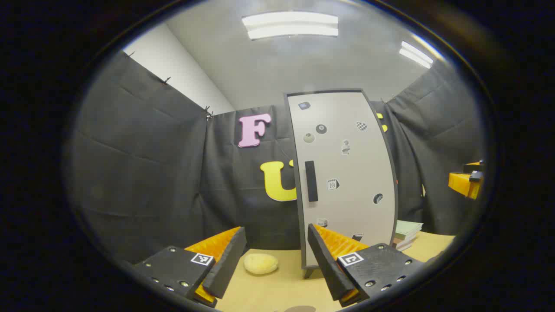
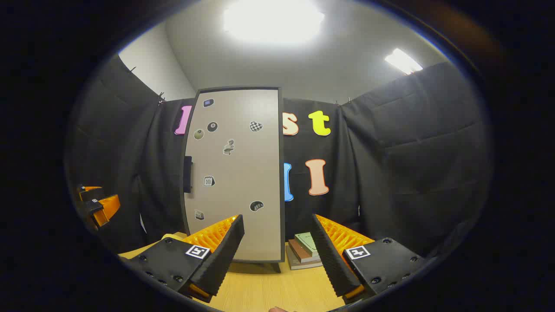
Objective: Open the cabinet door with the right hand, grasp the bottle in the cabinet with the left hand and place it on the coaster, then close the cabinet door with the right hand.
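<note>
A tall pale cabinet [image 1: 347,173] with its door shut stands on the wooden table, with a dark vertical handle [image 1: 311,181] on its left side and small stickers on the front. In the right gripper view the same cabinet [image 2: 236,173] rises ahead, its handle [image 2: 187,174] at the left edge. My left gripper [image 1: 275,260] is open, held short of the cabinet with nothing between its fingers. My right gripper [image 2: 277,255] is open too, well back from the door. The right gripper [image 1: 467,180] also shows far right in the left gripper view. The bottle is hidden.
A yellowish sponge-like lump [image 1: 260,263] lies on the table left of the cabinet's foot. A small stack of books [image 2: 305,249] rests to the cabinet's right, against the black cloth wall. A dark round edge [image 1: 300,308] shows at the table's near side.
</note>
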`<control>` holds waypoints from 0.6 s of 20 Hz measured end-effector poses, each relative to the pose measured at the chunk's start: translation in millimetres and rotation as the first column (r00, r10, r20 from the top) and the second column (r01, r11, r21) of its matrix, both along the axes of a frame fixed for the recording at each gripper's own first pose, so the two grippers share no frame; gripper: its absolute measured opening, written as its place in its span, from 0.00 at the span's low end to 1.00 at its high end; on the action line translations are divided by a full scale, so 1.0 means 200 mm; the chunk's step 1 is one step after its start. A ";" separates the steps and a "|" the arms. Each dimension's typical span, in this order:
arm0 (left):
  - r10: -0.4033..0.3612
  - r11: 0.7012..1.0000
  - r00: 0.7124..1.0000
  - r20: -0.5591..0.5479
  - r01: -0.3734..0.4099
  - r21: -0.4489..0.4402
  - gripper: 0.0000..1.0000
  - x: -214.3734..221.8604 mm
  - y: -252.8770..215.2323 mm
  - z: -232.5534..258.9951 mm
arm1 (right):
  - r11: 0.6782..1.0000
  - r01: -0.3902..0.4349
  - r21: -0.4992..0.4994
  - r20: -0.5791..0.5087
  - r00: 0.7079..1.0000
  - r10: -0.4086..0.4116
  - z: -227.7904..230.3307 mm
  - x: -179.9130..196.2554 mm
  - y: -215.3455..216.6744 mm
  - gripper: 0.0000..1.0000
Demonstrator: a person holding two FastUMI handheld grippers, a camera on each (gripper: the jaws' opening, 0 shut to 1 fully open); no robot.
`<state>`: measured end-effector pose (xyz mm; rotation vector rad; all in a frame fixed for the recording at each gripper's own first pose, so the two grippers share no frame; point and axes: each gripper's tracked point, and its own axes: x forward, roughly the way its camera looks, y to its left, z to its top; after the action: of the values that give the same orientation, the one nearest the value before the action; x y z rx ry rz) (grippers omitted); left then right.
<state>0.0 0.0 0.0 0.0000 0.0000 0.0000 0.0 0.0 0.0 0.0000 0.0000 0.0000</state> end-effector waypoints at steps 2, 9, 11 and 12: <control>0.007 1.000 1.000 -0.018 -0.007 0.000 0.86 0.00 0.02 -0.03 | 1.000 -0.002 -0.007 0.001 1.000 0.002 0.00 0.01 0.00 0.98; 0.010 1.000 1.000 -0.025 -0.010 0.025 0.88 0.01 0.03 -0.03 | 1.000 -0.012 -0.018 -0.019 1.000 0.011 -0.03 0.04 0.00 0.98; 0.012 1.000 1.000 -0.027 -0.011 0.028 0.88 0.02 0.02 -0.04 | 1.000 -0.014 -0.006 -0.031 0.999 0.014 -0.05 0.06 0.00 0.97; 0.011 1.000 1.000 -0.024 -0.011 0.026 0.86 0.02 0.01 -0.03 | 1.000 -0.018 0.003 -0.035 0.999 0.018 -0.06 0.06 0.00 0.98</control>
<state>4.5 2.7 -6.5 0.0259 0.0238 0.0111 12.3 0.5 -12.1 0.0024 0.0348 0.0184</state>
